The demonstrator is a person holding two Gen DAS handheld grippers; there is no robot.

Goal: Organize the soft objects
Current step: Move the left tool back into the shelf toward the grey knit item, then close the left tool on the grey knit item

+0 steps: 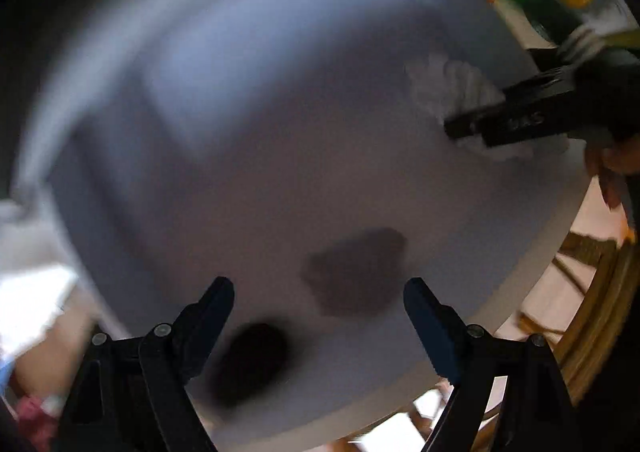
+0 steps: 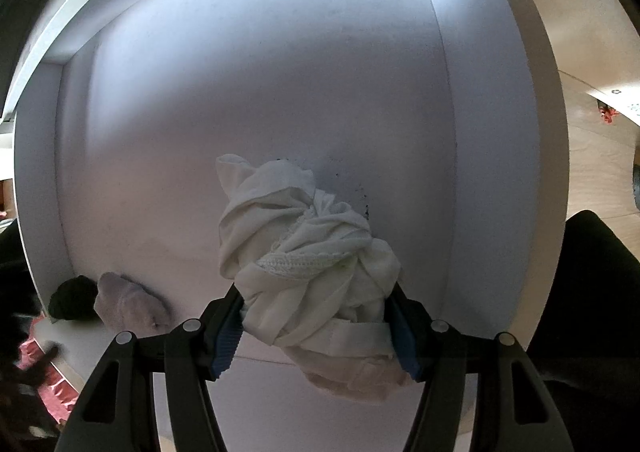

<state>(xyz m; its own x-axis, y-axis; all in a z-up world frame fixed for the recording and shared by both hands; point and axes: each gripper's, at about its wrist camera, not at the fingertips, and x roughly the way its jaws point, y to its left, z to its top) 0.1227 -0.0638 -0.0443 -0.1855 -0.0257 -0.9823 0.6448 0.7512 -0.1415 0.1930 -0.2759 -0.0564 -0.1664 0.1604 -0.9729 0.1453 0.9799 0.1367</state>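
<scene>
My right gripper is shut on a crumpled white cloth, which hangs just over the floor of a white drawer. In the drawer's near left corner a grey soft piece lies beside a black one. The left wrist view is blurred by motion. There my left gripper stands open and empty above the grey piece, with the black piece beside it. Further right, one finger of the right gripper presses the white cloth.
The drawer's walls enclose the cloths on all sides. Wooden floor lies to the right of the drawer. Something pink sits outside its left corner, and a woven yellow object stands past the drawer's edge.
</scene>
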